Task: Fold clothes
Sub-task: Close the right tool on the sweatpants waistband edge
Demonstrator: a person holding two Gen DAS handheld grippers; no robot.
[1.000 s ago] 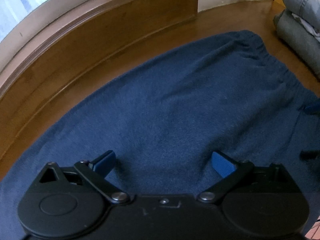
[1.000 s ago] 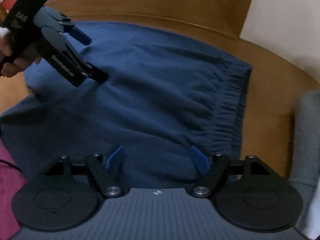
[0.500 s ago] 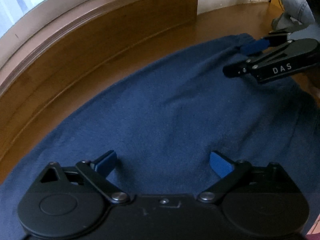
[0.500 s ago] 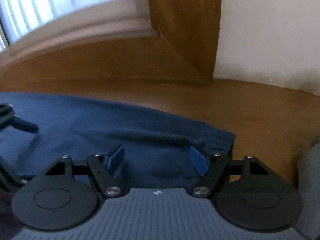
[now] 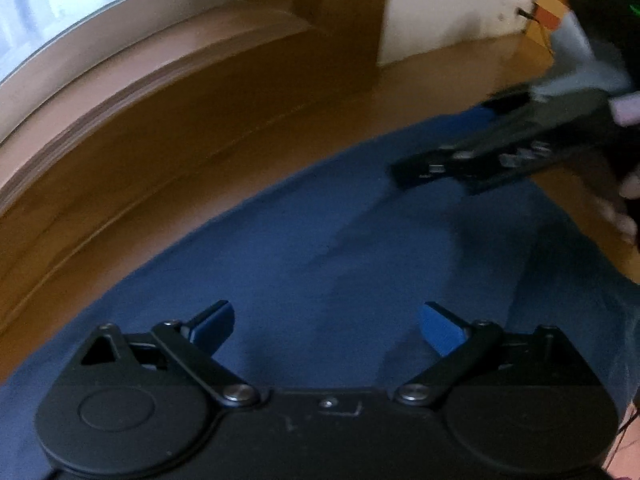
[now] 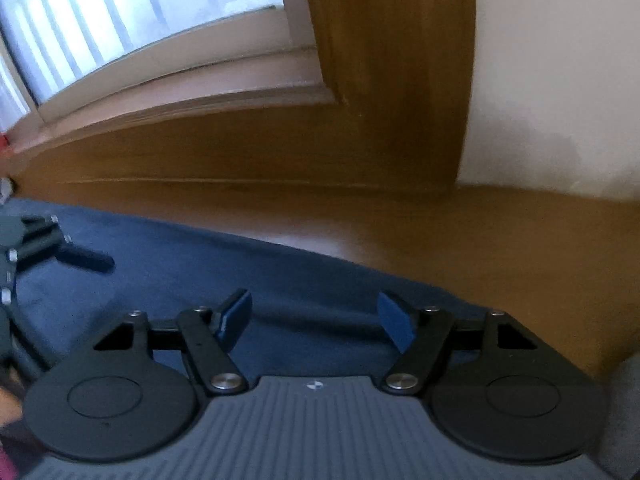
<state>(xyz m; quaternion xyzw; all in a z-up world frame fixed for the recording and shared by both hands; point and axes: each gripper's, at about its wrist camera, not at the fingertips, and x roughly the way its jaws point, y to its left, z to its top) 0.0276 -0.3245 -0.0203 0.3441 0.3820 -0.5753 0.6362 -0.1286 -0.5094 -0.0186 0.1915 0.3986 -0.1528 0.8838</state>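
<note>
Fabric first: navy garment, looks like sweatpants or shorts, lies spread flat on the wooden floor, its far edge running roughly parallel to the window sill with a strip of bare floor between. Which end is the waistband can't be told from these frames, too blurred. Left gripper is over the near part of the cloth, jaws wide apart, nothing between the pads, none of the fabric pinched. Right gripper is over the garment's far corner nearest the wood window frame post, jaws also spread wide with only flat cloth below them; the opening has narrowed slightly in the last half second but no cloth is caught. In the left wrist view the right gripper shows above the far-right edge of the garment, heavily motion-blurred, with a hand behind it. Risks, as I read it: right pads sit close to the hem line, so a closing bite could land on floor or catch only the top layer, and the lift would peel one ply and leave the other behind. Uneven grabs, one gripper at the edge and the other mid-panel, would skew the fold line. Soft knit will likely sag and wrinkle if lifted from a single point. Both grippers working the same half could also collide on a crossing move.
</note>
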